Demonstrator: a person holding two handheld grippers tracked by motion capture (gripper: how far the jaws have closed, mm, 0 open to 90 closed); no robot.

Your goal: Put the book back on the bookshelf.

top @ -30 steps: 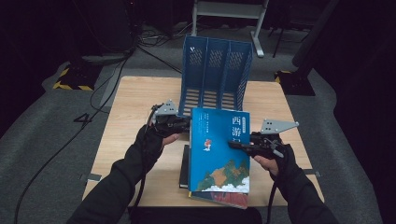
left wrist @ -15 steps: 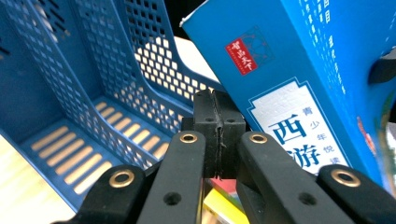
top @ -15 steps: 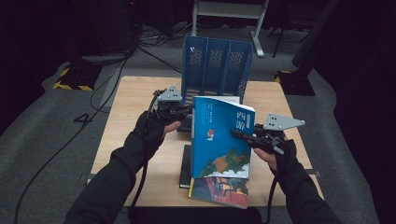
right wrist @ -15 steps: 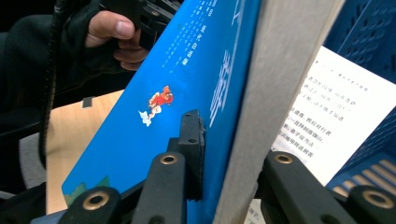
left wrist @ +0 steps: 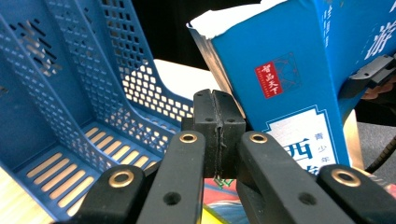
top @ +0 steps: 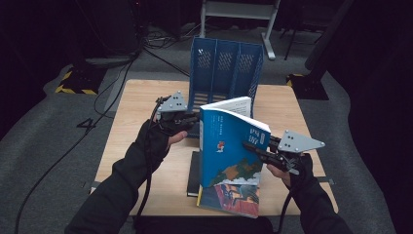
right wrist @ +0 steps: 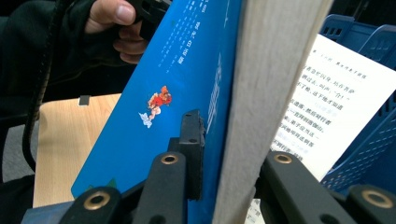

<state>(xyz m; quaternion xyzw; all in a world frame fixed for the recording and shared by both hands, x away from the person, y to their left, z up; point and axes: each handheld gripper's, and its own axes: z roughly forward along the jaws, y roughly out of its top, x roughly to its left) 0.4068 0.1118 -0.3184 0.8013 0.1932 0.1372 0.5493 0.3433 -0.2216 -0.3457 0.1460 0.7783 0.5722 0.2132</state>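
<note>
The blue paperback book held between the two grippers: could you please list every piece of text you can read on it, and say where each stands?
"智品天下": red square seal on the blue paperback book, left gripper view.
"西": large white character on its cover, lower down; "青少" in small characters beside it.
"游": large white character at the cover's right edge.
Column of white characters on the cover, right gripper view: too blurred.
Print on the open white page: too small to read.

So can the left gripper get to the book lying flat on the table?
Probably not right away. The left gripper has its fingers shut at the raised blue book, which stands over the flat book below.
</note>
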